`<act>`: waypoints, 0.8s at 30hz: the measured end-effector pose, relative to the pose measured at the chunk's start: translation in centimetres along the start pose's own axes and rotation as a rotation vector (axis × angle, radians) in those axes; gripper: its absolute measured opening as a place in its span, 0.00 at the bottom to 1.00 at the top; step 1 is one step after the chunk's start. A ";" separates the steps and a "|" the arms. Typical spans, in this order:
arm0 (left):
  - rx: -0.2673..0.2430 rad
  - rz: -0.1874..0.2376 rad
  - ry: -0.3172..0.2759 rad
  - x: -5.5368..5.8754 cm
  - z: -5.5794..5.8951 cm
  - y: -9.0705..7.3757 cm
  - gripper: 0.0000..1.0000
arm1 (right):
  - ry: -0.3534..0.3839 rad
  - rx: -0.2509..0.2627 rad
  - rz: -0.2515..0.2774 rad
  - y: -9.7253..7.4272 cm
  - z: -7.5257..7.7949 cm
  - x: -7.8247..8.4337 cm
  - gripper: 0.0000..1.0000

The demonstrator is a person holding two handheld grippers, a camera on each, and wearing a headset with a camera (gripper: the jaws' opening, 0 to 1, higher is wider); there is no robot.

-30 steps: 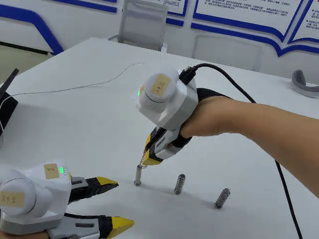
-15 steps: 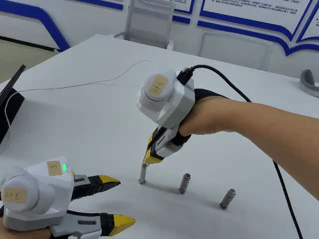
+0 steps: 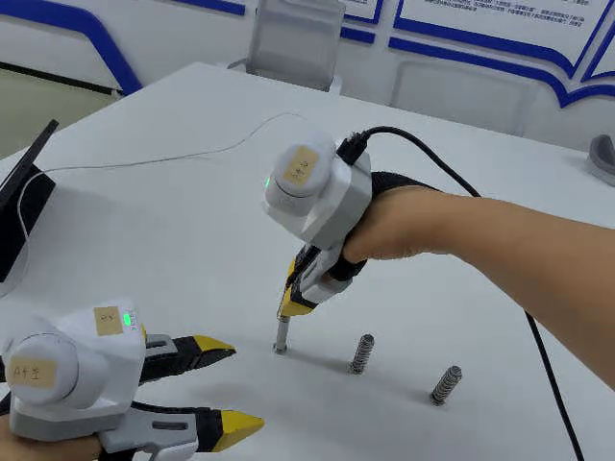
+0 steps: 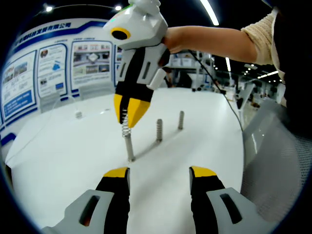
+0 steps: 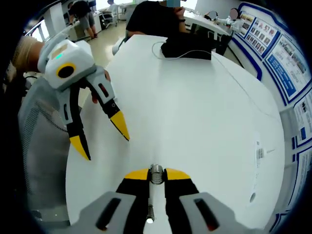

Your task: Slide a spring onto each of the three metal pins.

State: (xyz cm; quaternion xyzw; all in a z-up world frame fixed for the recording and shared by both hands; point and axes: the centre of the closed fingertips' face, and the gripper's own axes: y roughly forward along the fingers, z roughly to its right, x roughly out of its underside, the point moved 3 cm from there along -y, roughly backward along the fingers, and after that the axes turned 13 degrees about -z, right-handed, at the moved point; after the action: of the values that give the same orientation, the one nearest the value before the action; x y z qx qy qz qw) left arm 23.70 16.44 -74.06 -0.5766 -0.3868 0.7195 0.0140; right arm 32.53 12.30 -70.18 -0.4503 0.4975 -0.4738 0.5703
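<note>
Right gripper (image 3: 291, 305) pinches a spring (image 4: 125, 123) upright over the bare pin (image 3: 281, 337) to thread it; left gripper (image 3: 238, 384) hovers spread nearby.

Bright, even | ceiling strips (image 4: 210, 10) overhead | soft shadows | fisheye edges bent | background perhaps slightly soft

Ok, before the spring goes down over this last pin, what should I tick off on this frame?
1. Spring clamped in the right gripper: ok.
2. Spring lined up above the bare pin: ok, judged from the left gripper view.
3. Bare pin standing upright: ok.
4. Spring's lower end already over the pin tip: cannot tell.
5. Middle spring and end spring seated on their pins: ok.
6. Left gripper open and apart from the bare pin: ok.
</note>
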 end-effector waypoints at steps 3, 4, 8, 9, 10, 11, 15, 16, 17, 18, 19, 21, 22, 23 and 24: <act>0.002 0.000 -0.002 0.1 0.0 0.0 0.49 | 0.002 -0.003 -0.003 0.0 0.0 0.0 0.12; 0.003 0.000 -0.001 0.0 0.0 0.1 0.49 | 0.002 -0.006 -0.005 0.1 0.1 -0.1 0.12; 0.005 0.002 -0.001 0.0 0.0 0.1 0.49 | 0.006 -0.010 -0.013 0.1 0.1 0.0 0.12; 0.005 0.002 -0.002 0.1 0.0 0.1 0.49 | 0.006 -0.012 -0.015 0.1 0.1 0.1 0.12; 0.005 0.001 -0.002 0.1 -0.1 0.2 0.49 | 0.008 -0.014 -0.017 0.1 0.2 0.1 0.12; 0.005 0.001 -0.003 0.1 -0.1 0.2 0.49 | 0.010 -0.015 -0.019 0.1 0.2 0.1 0.12; 0.008 0.000 -0.003 0.1 0.0 0.3 0.49 | 0.013 -0.022 -0.022 0.0 0.0 0.2 0.12; 0.009 0.001 -0.003 0.1 0.0 0.3 0.49 | 0.013 -0.022 -0.025 0.0 0.0 0.2 0.12; 0.010 0.001 -0.001 0.1 0.0 0.3 0.49 | 0.011 -0.021 -0.028 0.0 0.0 0.2 0.12; 0.010 0.000 -0.001 0.1 0.0 0.3 0.49 | 0.010 -0.021 -0.029 -0.1 -0.1 0.2 0.12; 0.011 0.000 -0.002 0.1 0.0 0.3 0.49 | 0.010 -0.021 -0.029 -0.1 -0.1 0.2 0.12; 0.010 -0.001 -0.002 0.1 0.0 0.3 0.49 | 0.011 -0.020 -0.029 0.0 0.0 0.2 0.12; 0.011 0.000 -0.002 0.1 0.0 0.3 0.49 | 0.011 -0.019 -0.029 0.0 0.1 0.2 0.12; 0.011 0.000 -0.002 0.1 0.0 0.3 0.49 | 0.012 -0.019 -0.030 0.0 0.1 0.2 0.12; 0.012 0.000 -0.002 0.1 0.0 0.3 0.49 | 0.013 -0.022 -0.031 0.1 0.1 0.2 0.12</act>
State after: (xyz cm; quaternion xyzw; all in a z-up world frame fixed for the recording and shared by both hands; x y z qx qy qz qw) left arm 23.80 16.28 -74.30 -0.5761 -0.3824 0.7222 0.0169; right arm 32.60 12.15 -70.27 -0.4609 0.4993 -0.4800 0.5549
